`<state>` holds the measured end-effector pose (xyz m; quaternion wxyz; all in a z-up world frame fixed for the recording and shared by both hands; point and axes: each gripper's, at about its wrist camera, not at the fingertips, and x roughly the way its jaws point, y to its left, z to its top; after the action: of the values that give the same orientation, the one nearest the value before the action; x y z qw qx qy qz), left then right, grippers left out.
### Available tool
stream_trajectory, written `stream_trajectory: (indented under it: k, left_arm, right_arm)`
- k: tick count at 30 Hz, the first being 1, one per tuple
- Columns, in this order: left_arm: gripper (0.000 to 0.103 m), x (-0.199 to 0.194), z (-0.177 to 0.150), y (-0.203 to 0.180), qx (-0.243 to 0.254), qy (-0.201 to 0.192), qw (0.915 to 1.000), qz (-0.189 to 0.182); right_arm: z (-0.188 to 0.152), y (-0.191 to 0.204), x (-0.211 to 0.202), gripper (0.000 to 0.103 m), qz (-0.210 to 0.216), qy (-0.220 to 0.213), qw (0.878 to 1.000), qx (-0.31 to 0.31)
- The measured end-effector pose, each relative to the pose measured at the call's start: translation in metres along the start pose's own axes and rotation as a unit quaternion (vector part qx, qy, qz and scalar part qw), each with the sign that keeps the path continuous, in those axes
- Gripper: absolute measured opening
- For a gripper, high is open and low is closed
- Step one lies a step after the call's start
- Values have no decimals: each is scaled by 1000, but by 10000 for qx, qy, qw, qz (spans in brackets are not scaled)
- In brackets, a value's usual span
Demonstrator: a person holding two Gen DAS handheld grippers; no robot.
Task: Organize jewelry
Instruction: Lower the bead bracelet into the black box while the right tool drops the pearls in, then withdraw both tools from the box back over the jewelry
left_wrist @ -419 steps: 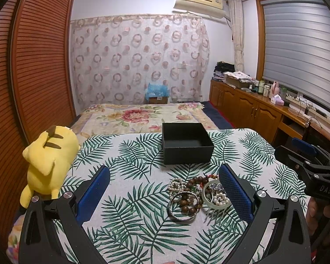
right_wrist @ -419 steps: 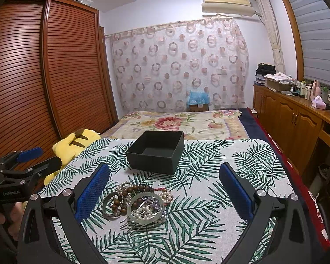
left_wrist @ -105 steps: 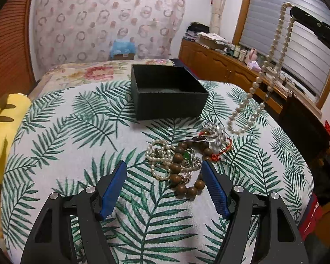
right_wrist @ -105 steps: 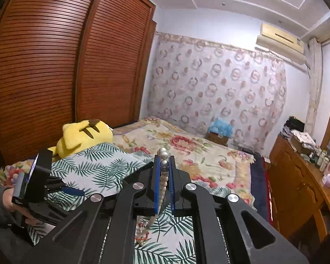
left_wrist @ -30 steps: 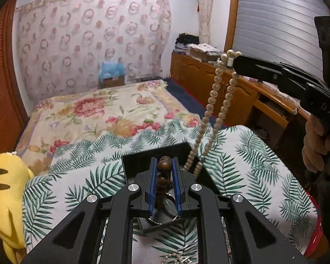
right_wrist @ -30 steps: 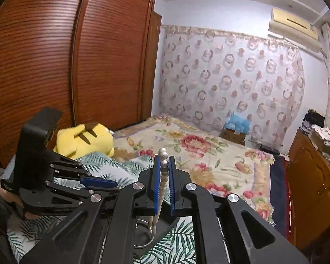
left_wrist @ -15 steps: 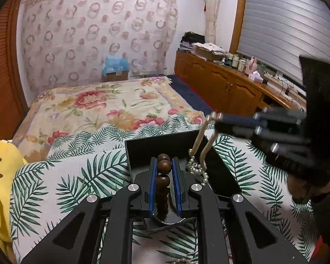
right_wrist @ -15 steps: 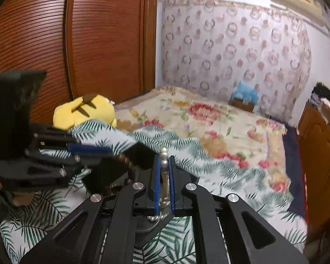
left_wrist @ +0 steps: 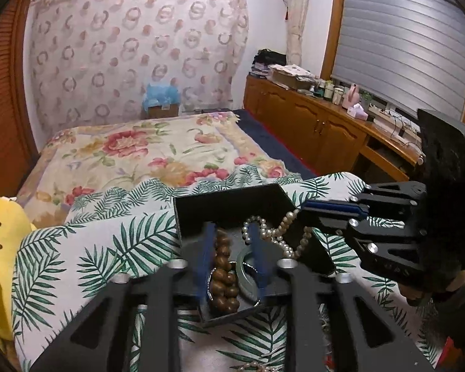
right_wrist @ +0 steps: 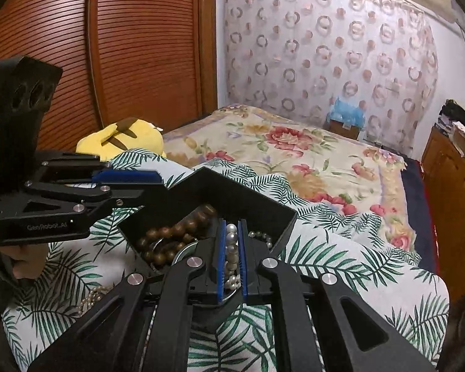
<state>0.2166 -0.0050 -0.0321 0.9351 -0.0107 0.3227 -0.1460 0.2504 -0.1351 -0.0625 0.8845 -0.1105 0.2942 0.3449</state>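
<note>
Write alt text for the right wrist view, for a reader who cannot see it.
The right hand-held gripper is shut on a pearl necklace over an open black box that already holds a brown wooden bead bracelet. The left hand-held gripper, jaws opening, hangs over the box's left side, above a palm-leaf cloth.

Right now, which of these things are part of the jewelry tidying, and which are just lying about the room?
Part of the job:
- black box
- wooden bead bracelet, in the box
- pearl necklace, pinched by the right gripper
- green bangle, in the box
- left gripper, jaws opening around the beads

Just lying about:
- yellow plush toy
- floral bedspread
- wooden cabinets
</note>
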Motion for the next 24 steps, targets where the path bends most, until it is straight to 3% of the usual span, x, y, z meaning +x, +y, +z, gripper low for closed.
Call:
stream_trajectory:
  k: [3,5,7,11,13,18,24]
  left_arm:
    - [49,-4,1,-3,58,-31,10000,40]
    - [53,-4,2,-4,88,-51,9999,84]
    - [67,-6,2,-5,117,-75,9998,136]
    - [78,-10,4,-6,140,-142,9997,159]
    - [84,-13,5,-9,191,-180,9994,208]
    - [91,-17,8,-14,265,-227,9990,276]
    - [92,-31,12,-20,346,-243,9986,306]
  right_arm:
    - [-8,4,-11,13,-39,-33,10000,47]
    - [-14,4,-16,16,-41,-36,9999,144]
    - [-22,6,-22,18,-55,-7,9997,223]
    - [-41,12,-32,32,-52,118,9993,341]
    - [-50,14,-35,33,-48,190,9989,421]
    - [-71,20,-34,38,-4,391,9975,593]
    - [-82,23,-25,38,160,693,9938,857]
